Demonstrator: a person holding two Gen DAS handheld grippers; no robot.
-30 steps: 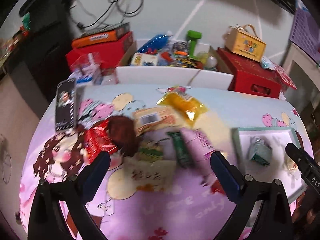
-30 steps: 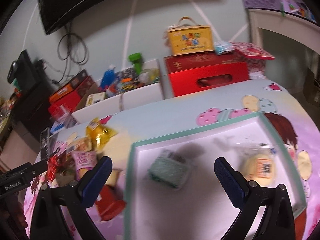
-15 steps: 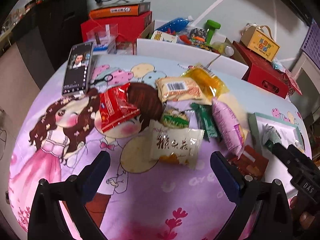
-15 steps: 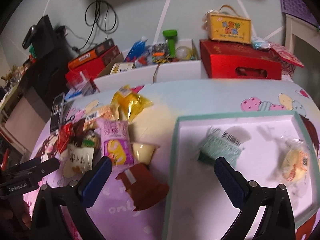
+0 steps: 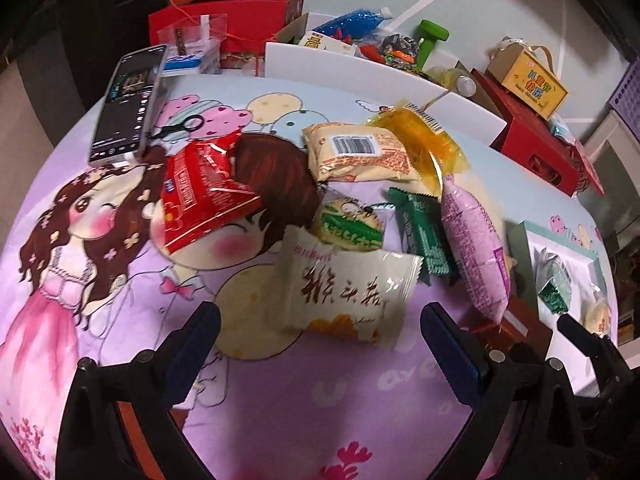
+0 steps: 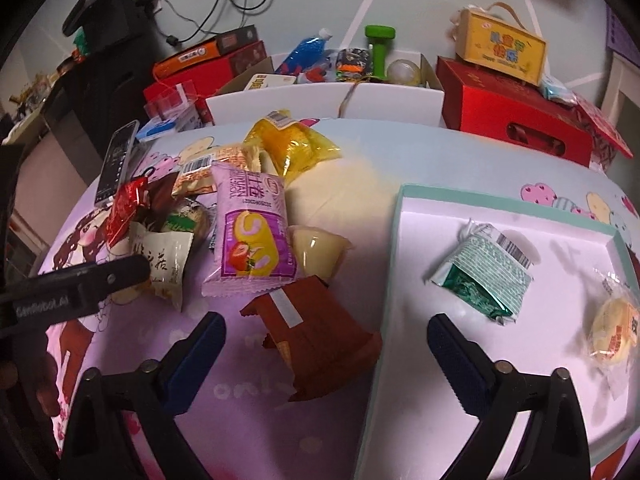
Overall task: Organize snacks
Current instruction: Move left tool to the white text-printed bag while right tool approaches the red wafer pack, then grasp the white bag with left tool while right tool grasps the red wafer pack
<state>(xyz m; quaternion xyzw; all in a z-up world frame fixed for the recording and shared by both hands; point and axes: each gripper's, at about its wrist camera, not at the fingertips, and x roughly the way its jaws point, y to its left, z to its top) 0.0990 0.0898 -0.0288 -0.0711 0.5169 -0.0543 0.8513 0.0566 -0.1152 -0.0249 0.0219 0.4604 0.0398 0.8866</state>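
Snack packets lie heaped on a cartoon-print tablecloth. My left gripper (image 5: 320,320) is open and hovers just above a white packet (image 5: 352,292) with brown characters; a red packet (image 5: 200,196), a green bar (image 5: 424,232) and a purple packet (image 5: 476,248) lie beyond. My right gripper (image 6: 326,324) straddles a brown packet (image 6: 320,344); its jaws are closing and the pads stand clear of it. A jelly cup (image 6: 320,248) sits behind. A teal-rimmed tray (image 6: 400,240) on the right holds a green-white packet (image 6: 484,276) and a round yellow pastry (image 6: 612,332).
A phone (image 5: 128,104) lies at the table's far left. Behind the table stand a white box (image 6: 320,100) full of odds and ends, a red box (image 6: 512,116) and a yellow carry box (image 6: 504,48). The left gripper's arm (image 6: 80,284) reaches in beside the right one.
Both grippers have sunk toward the table. The right one swung left, from over the tray to over the brown packet. The left one came closer to the white packet.
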